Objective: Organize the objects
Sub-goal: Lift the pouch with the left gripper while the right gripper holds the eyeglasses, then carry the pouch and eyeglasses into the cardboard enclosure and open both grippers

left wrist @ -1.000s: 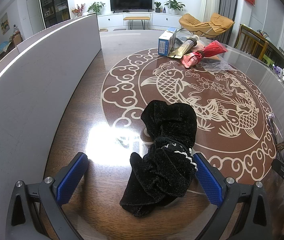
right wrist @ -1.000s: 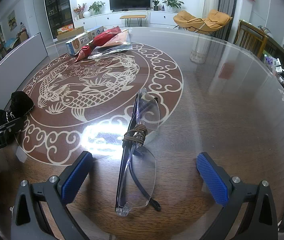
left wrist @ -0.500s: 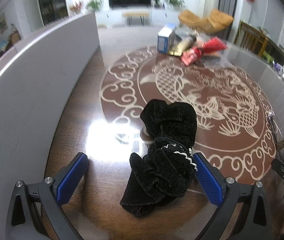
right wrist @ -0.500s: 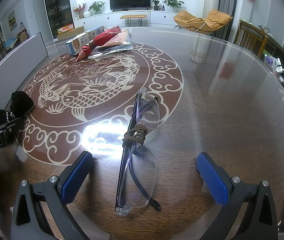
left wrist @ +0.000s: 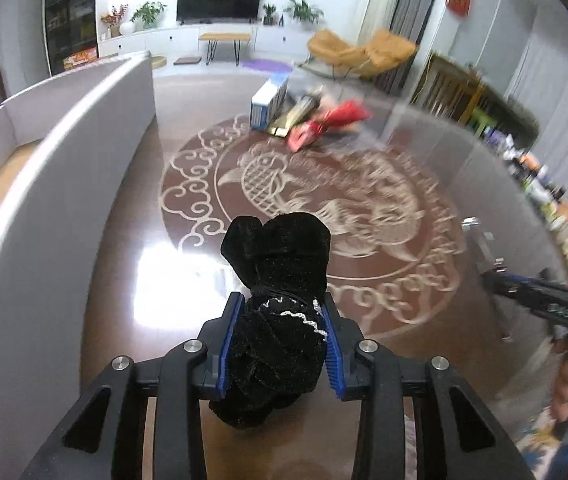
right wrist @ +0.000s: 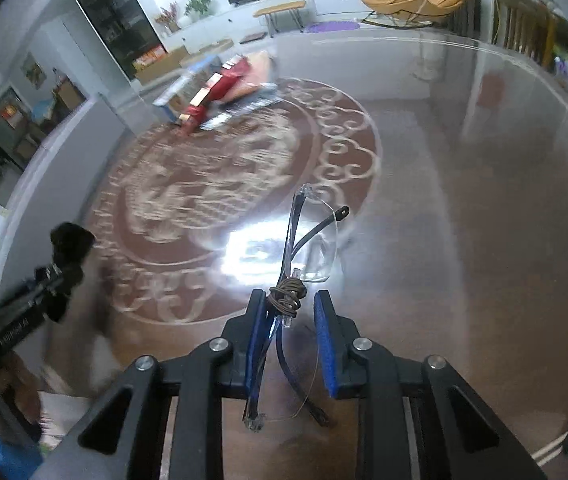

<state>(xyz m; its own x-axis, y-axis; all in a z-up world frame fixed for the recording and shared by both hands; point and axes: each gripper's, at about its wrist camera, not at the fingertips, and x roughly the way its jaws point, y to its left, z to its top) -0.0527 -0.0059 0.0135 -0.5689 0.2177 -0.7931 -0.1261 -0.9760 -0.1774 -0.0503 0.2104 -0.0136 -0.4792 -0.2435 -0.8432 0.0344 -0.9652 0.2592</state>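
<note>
The left tongs [left wrist: 279, 340] have just closed on the black velvet drawstring pouch [left wrist: 279, 296], their blue pads pressed against both its sides above the glossy brown bench with a pale fish pattern [left wrist: 364, 184]. The right tongs [right wrist: 290, 344] have just closed too, gripping the clear rimless glasses with dark folded arms and a knotted brown cord [right wrist: 296, 280], one lens jutting forward over the bench. A red packet [left wrist: 326, 124] and a blue-and-white carton [left wrist: 269, 100] lie at the far side, beside a grey panel [left wrist: 63, 184].
</note>
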